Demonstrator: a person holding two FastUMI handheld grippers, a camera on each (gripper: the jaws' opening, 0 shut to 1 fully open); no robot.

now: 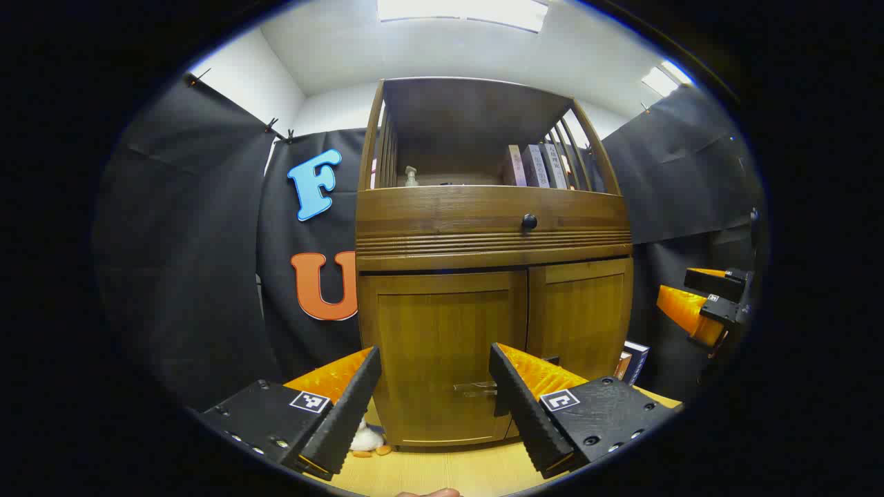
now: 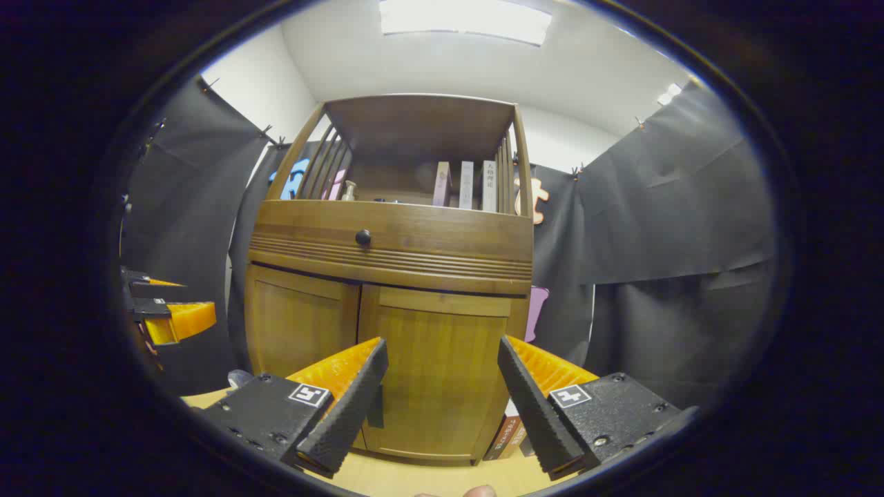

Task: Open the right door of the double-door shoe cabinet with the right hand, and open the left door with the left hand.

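Observation:
The wooden shoe cabinet (image 1: 494,228) stands straight ahead with both lower doors closed. In the left gripper view my left gripper (image 1: 435,404) is open in front of the left door (image 1: 442,345), short of it. A pale handle (image 1: 476,388) shows low on that door between the fingers. The right door (image 1: 580,314) lies beyond it, and the right gripper (image 1: 711,304) hangs at the far right edge. In the right gripper view my right gripper (image 2: 442,407) is open, facing the right door (image 2: 438,359) without touching it. The left door (image 2: 300,324) and the left gripper (image 2: 169,314) sit off to the left.
Above the doors is a drawer with a dark knob (image 1: 529,221), then an open shelf with books (image 1: 535,166) and a small bottle (image 1: 411,177). More books (image 1: 632,360) lean by the cabinet's right foot. A white soft toy (image 1: 364,442) lies at its left foot on the wooden floor (image 1: 442,473).

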